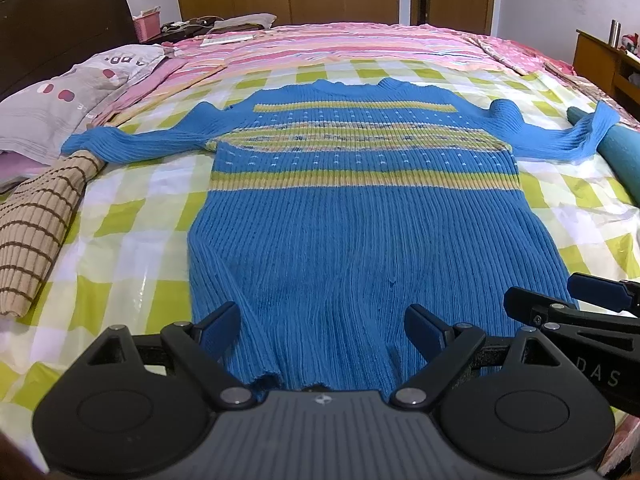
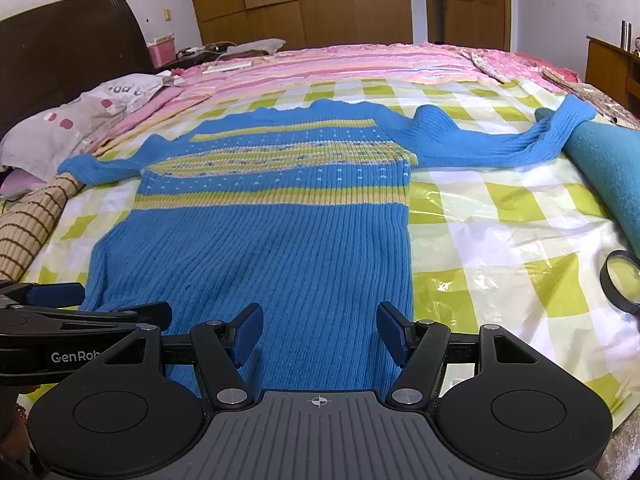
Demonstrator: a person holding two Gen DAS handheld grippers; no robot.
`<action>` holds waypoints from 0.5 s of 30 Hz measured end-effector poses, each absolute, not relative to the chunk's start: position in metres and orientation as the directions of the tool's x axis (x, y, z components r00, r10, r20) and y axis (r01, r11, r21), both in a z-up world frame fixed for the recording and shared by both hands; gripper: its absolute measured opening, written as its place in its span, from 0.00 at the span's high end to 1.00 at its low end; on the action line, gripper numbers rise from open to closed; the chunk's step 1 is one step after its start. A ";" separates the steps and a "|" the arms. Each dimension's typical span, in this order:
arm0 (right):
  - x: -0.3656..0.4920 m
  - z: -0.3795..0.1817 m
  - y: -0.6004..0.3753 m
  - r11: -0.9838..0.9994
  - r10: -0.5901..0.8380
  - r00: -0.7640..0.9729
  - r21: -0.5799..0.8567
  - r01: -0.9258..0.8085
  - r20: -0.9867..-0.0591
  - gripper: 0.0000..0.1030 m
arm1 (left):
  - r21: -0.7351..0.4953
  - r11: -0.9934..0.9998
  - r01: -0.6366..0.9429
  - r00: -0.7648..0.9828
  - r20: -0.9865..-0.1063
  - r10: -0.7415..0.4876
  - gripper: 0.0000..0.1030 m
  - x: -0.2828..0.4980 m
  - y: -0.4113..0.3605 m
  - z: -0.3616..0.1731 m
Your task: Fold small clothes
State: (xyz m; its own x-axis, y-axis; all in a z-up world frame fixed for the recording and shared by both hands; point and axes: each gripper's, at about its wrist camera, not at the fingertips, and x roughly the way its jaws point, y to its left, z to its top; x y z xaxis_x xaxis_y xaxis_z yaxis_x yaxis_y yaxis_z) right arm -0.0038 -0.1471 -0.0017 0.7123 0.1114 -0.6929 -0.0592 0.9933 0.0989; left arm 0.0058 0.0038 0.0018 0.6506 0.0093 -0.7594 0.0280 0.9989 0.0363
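Note:
A blue ribbed sweater (image 1: 352, 232) with yellow stripes lies flat on the bed, sleeves spread to both sides, neck at the far end; it also shows in the right wrist view (image 2: 256, 240). My left gripper (image 1: 322, 330) is open and empty, just above the sweater's hem, fingers apart over the cloth. My right gripper (image 2: 320, 334) is open and empty over the hem's right part. The right gripper's fingers (image 1: 532, 304) show at the right edge of the left wrist view; the left gripper's fingers (image 2: 148, 310) show at the left edge of the right wrist view.
A green-and-white checked plastic sheet (image 1: 132, 240) covers the bed under the sweater. A beige striped garment (image 1: 36, 236) lies left, a teal garment (image 2: 608, 168) right, a magnifying glass (image 2: 624, 280) near the right edge. Pillows (image 1: 52, 108) and a headboard are at far left.

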 end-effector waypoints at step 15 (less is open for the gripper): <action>0.001 0.000 -0.149 0.992 0.122 0.719 0.115 -0.059 -0.684 0.39 | 0.045 0.999 0.027 0.661 -0.750 0.016 0.10 0.013 0.002 0.007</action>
State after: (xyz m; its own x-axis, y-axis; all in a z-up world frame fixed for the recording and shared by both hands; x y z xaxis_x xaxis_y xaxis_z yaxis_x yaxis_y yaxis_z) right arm 0.0014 -0.1495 0.0002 0.7192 0.1223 -0.6839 -0.0589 0.9916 0.1153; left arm 0.0125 0.0016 0.0069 0.6613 0.0161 -0.7499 0.0270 0.9986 0.0453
